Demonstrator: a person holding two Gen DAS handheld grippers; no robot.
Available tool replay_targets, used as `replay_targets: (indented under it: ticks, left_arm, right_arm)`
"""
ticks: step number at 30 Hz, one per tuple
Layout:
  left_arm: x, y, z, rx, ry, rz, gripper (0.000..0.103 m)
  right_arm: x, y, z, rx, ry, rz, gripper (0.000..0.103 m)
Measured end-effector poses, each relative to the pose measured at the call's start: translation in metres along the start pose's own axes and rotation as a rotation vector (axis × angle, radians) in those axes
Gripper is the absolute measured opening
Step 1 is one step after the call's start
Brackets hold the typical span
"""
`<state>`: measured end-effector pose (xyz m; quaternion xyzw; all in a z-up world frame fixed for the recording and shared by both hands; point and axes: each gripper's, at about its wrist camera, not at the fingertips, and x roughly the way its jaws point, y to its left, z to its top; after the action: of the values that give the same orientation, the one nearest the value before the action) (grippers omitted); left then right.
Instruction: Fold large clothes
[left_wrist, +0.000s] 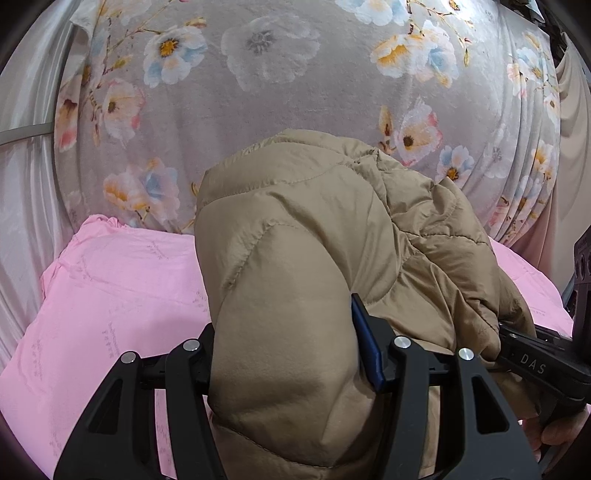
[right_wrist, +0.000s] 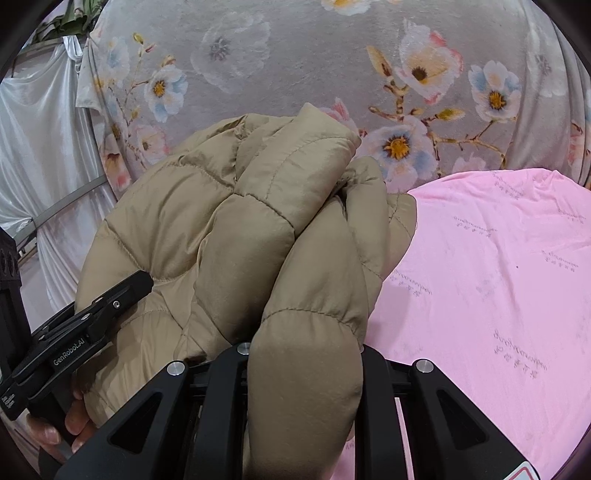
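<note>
Tan puffer jacket (left_wrist: 314, 258) bunched over pink sheet (left_wrist: 110, 288); left gripper (left_wrist: 284, 369) clamps thick fold, right gripper (right_wrist: 303, 369) pinches thinner fold.

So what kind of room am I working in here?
Most likely a bedroom or a home set dressed as one. The tan puffer jacket is held over a pink sheet, like a bed cover; a floral fabric hangs behind, with white satin drapes beside it.

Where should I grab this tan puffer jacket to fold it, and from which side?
Grip the jacket by its puffy quilted panels near the bottom edge, coming from the near side, as both grippers do: left gripper, right gripper. The bulges fill the jaws.
</note>
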<state>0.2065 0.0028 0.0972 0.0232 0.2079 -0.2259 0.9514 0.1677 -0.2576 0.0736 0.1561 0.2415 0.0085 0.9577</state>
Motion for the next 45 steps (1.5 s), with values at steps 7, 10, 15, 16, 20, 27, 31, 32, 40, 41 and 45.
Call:
replay_targets:
  ticks: [7,10,15,16,20,27,31,32,40,41,45]
  left_arm:
    - [0.037,0.022,0.002,-0.008,-0.018,-0.025,0.054]
    - [0.055,0.032,-0.001,-0.017,-0.016,-0.032,0.054]
    - [0.089,0.049,-0.01,-0.033,0.004,-0.036,0.054]
    - [0.096,0.051,-0.012,-0.038,0.008,-0.035,0.054]
    - [0.114,0.06,-0.019,-0.049,0.006,-0.035,0.054]
    - [0.155,0.069,-0.042,-0.041,0.065,0.007,0.06]
    - [0.173,0.081,-0.063,-0.075,0.134,0.087,0.08]
    - [0.17,0.085,-0.065,-0.092,0.145,0.108,0.083]
    - [0.132,0.075,-0.054,-0.036,0.265,0.418,0.094]
    - [0.128,0.071,-0.054,-0.031,0.278,0.46,0.094]
    - [0.113,0.053,-0.055,-0.033,0.298,0.588,0.094]
  right_arm:
    - [0.034,0.007,0.011,-0.026,-0.01,-0.023,0.016]
    - [0.054,0.007,0.013,-0.029,0.0,-0.027,0.016]
    - [0.091,0.002,0.008,-0.031,0.023,-0.033,0.016]
    - [0.096,0.001,0.007,-0.031,0.024,-0.033,0.016]
    - [0.119,-0.002,0.002,-0.038,0.026,-0.037,0.016]
    - [0.162,-0.017,-0.014,-0.025,0.094,-0.058,0.018]
    - [0.178,-0.042,-0.018,0.077,0.15,-0.024,0.032]
    - [0.177,-0.048,-0.018,0.103,0.163,-0.02,0.039]
    - [0.1,-0.047,-0.011,0.065,0.05,-0.134,0.058]
    - [0.092,-0.036,-0.011,0.026,0.034,-0.147,0.049]
    - [0.081,0.006,-0.012,-0.143,0.014,-0.223,0.019]
